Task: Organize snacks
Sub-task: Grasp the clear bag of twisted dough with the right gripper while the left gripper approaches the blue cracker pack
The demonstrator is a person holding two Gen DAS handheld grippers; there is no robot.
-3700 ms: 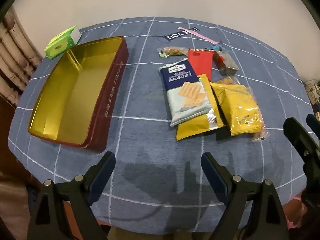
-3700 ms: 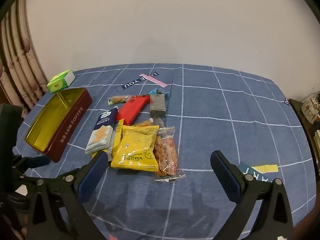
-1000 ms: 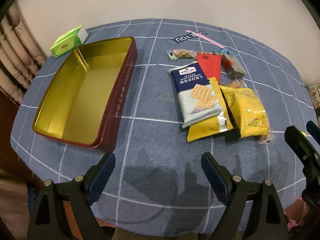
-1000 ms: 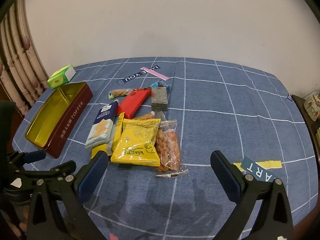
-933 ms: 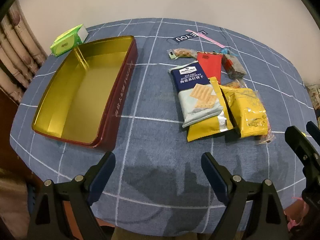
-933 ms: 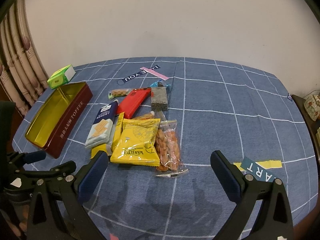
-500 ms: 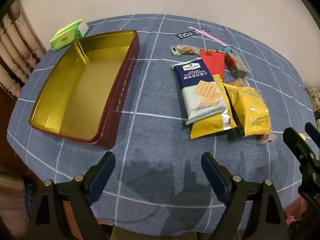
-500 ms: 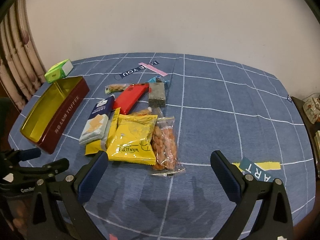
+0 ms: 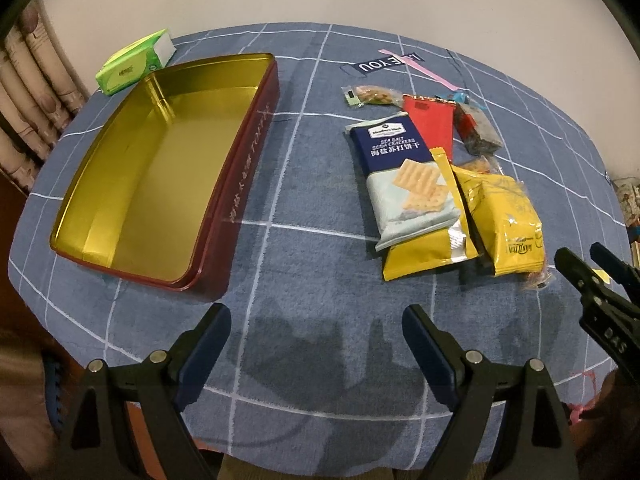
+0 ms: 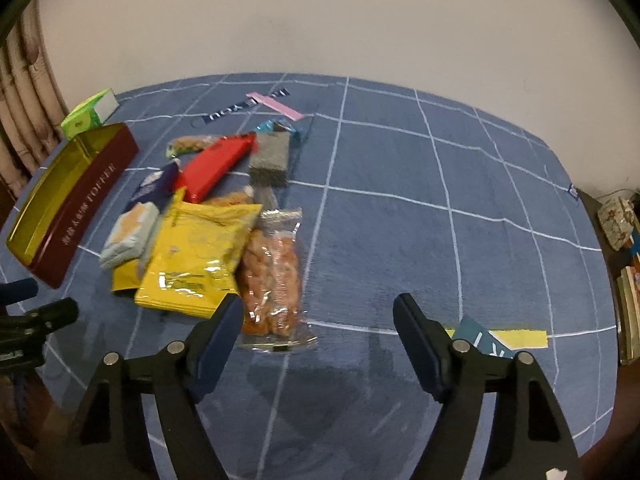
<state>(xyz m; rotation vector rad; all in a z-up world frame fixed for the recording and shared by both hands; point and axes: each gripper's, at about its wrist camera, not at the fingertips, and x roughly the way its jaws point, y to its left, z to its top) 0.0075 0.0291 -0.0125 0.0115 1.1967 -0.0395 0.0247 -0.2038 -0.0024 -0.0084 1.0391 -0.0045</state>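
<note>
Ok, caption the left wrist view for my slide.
Open left hand-held gripper hovers before an empty gold-lined red tin and a pile of snack packets.

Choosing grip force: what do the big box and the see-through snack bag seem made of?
The box looks like metal tin: glossy gold inside with mirror-like reflections, dark red painted walls. The see-through snack bag looks like thin clear plastic film: crinkled, glinting, with orange-brown snacks visible through it.

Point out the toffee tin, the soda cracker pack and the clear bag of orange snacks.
toffee tin (image 9: 240, 172): left wrist view, dark red side wall.
soda cracker pack (image 9: 404, 168): left wrist view, printed front.
clear bag of orange snacks (image 10: 274, 276): right wrist view, bag's middle.
</note>
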